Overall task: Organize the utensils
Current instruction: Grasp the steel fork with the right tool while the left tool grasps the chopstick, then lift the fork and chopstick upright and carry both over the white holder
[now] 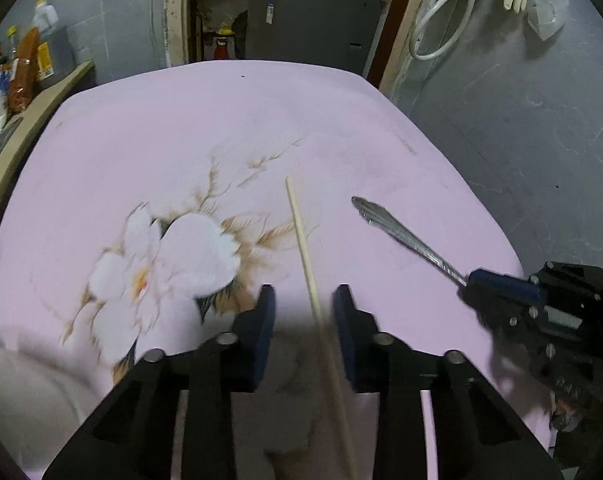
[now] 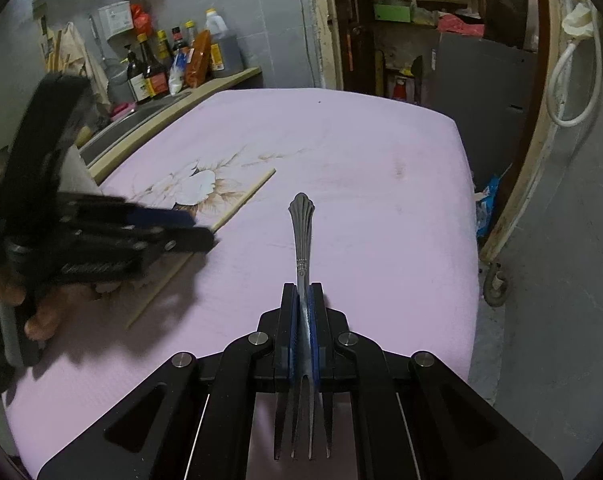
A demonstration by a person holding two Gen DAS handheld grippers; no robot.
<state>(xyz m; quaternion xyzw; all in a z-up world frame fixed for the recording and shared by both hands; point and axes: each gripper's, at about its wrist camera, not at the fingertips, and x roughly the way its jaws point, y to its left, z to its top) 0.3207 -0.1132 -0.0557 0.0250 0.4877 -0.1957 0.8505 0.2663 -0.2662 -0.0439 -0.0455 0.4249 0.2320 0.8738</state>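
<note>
Count: 1 fork (image 2: 302,240), 1 wooden chopstick (image 1: 307,256), 2 grippers, 1 pink cloth (image 1: 181,140) w/ a white flower print (image 1: 161,264) covering the table.

Right gripper (image 2: 302,296): jaws closed tight on the fork, blue pads pressed to both sides of its neck. Tines point back toward the cam, handle sticks fwd over the cloth. From the left wrist view the handle angles up-left from the gripper, tip over the cloth; can't tell if it touches.

Left gripper (image 1: 303,300): jaws apart, roughly mid-open, holding nothing. The chopstick runs between the fingers, nearer the right-hand finger, lying on the cloth; no pad clearly touches it. In the right wrist view this gripper is blurred, low over the stick's middle.

Edges/room: cloth's far edge and right edge are both visible; floor drops away right of the table, grey tile. Left side is bounded by a wooden counter edge (image 2: 173,112) w/ bottles (image 2: 157,68) behind it. Centre and far half of the cloth is bare, open room ahead of both grippers. Fork and chopstick are well apart, chopstick left of fork.

Fork look: metal, silver-grey, 4 tines, handle w/ fluted fan-shaped end and a small banded collar near the neck. Chopstick: pale, plain, straight, thin.
</note>
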